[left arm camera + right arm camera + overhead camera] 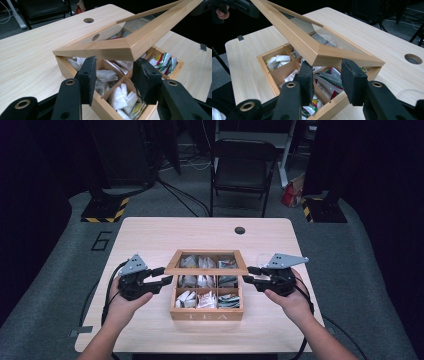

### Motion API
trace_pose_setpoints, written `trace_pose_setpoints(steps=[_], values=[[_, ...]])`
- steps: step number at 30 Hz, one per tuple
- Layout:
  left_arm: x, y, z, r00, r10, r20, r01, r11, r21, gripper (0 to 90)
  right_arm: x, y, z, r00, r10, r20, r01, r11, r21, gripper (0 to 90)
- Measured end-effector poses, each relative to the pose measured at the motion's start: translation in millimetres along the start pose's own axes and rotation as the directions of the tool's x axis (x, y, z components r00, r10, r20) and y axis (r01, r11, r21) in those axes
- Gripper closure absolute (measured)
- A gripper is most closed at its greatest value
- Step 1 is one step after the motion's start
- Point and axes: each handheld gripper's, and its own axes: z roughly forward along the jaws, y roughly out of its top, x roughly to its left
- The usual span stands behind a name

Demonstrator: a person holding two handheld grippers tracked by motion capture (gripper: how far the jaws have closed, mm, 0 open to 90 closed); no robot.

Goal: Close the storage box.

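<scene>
A wooden tea box [206, 315] marked TEA stands mid-table, its compartments holding several tea bags [186, 298]. Its glass-paned lid [206, 270] is lifted off the front, tilted up. My left gripper [165, 276] is at the lid's left edge and my right gripper [247, 274] at its right edge. In the left gripper view the lid's corner [105, 48] lies just above my open left gripper [115, 62], over the box wall [62, 67]. In the right gripper view the lid [337, 53] likewise sits above my open right gripper [325, 63]. Nothing is pinched between either pair of pads.
The light wood table [150, 235] has a round cable hole [240, 230] behind the box. A black chair [242, 170] and a red bag [291, 195] stand on the floor beyond the far edge. Cables trail from both grippers off the near edge.
</scene>
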Motion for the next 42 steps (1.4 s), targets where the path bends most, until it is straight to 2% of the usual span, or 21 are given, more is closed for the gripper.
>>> trace_pose_setpoints(steps=[8,12,15,18,27,36,42], values=[[-6.6,-9.6,1.4,1.0,-0.004,0.005,0.004,1.0,-0.003,54.6,5.7,-11.3,1.3,1.0,-0.005,0.002,0.005,1.0,0.002,62.3],[-8.4,-14.5,1.9,1.0,-0.005,0.005,0.005,1.0,0.005,54.6,8.8,-19.0,2.3,1.0,0.01,0.0,-0.01,1.0,0.004,62.2],[-9.0,-17.0,2.7,0.9999,-0.013,0.005,0.013,0.9999,0.004,54.6,10.1,-23.7,3.3,1.0,0.004,-0.002,-0.004,1.0,0.006,62.2],[-9.6,-18.8,3.7,1.0,-0.005,0.001,0.005,0.9999,0.01,54.5,11.8,-26.5,3.6,0.9999,0.011,0.0,-0.011,1.0,0.009,62.2],[-12.7,-27.9,4.2,0.9999,-0.015,0.007,0.015,0.9999,0.008,54.7,14.8,-34.2,5.8,0.9997,0.025,-0.006,-0.025,1.0,0.007,59.5],[-15.6,-39.4,8.4,0.9999,-0.017,0.003,0.016,0.9996,0.022,54.6,22.0,-42.5,8.3,0.9996,-0.019,0.021,0.019,1.0,0.025,57.9],[-15.7,-45.9,10.3,0.9999,-0.011,0.013,0.011,0.9993,0.036,54.7,23.6,-50.6,10.6,0.9999,0.0,0.013,0.0,1.0,0.029,57.2]])
